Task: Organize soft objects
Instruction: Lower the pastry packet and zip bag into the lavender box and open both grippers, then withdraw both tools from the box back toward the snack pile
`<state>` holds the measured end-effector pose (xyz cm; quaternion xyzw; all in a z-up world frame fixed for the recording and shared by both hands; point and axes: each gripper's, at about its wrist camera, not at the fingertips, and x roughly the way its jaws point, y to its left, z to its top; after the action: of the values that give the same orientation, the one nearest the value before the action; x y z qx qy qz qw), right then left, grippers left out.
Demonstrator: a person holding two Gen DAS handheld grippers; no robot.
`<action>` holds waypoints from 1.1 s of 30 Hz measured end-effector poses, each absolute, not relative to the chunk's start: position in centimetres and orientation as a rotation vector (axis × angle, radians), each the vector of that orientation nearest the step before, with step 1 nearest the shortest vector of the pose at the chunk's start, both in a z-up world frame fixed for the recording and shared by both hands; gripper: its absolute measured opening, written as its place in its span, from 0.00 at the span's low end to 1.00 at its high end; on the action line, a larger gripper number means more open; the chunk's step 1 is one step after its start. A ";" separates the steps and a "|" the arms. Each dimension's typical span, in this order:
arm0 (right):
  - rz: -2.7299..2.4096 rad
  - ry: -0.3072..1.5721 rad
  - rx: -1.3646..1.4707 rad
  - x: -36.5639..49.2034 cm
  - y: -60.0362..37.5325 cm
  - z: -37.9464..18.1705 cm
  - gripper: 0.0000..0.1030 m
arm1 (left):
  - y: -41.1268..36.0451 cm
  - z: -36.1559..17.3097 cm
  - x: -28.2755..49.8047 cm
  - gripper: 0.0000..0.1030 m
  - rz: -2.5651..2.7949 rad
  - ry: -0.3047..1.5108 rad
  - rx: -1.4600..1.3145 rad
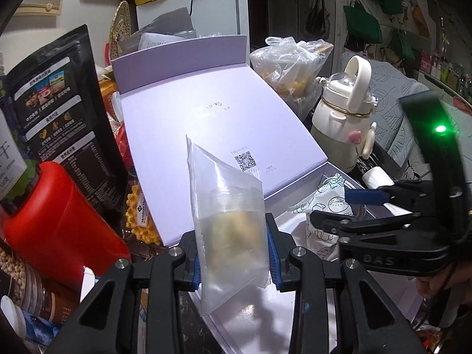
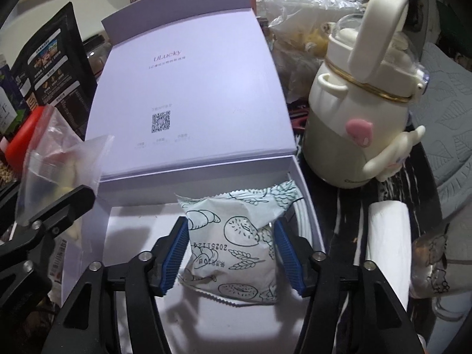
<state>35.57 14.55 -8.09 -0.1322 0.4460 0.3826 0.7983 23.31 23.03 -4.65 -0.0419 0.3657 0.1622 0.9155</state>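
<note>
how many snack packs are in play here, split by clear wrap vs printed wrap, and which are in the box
clear packs: 1, the clear pack clamped in the left gripper, above the box
printed packs: 1, the printed pack lying in the box between the pads of the right gripper
in the box: 1
total: 2

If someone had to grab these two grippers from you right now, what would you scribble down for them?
Left gripper: shut on a clear bag with a pastry inside, held up above the near edge of the open box.
Right gripper: open, its pads either side of the printed packet, not pressing on it.
The packet lies in the box tray, so that one looks done.
Left to do: lower the clear bag into the box beside the packet, let go, and draw the right gripper out.
</note>
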 end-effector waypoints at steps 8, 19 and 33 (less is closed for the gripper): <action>0.772 0.897 -0.261 35.2 12.1 -5.7 0.68 | 23.4 -5.6 25.6 0.33 0.330 0.836 -0.101; 0.737 0.915 -0.264 34.7 10.0 -4.9 0.72 | 23.0 -7.5 27.2 0.45 0.374 0.978 -0.095; 0.715 0.860 -0.235 33.1 8.1 -1.6 0.72 | 21.9 -2.7 24.8 0.45 0.395 0.890 -0.080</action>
<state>33.06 8.07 -1.62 -0.1114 0.4068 0.3384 0.8412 24.79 21.90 -2.74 -0.0383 0.4274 0.1899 0.8831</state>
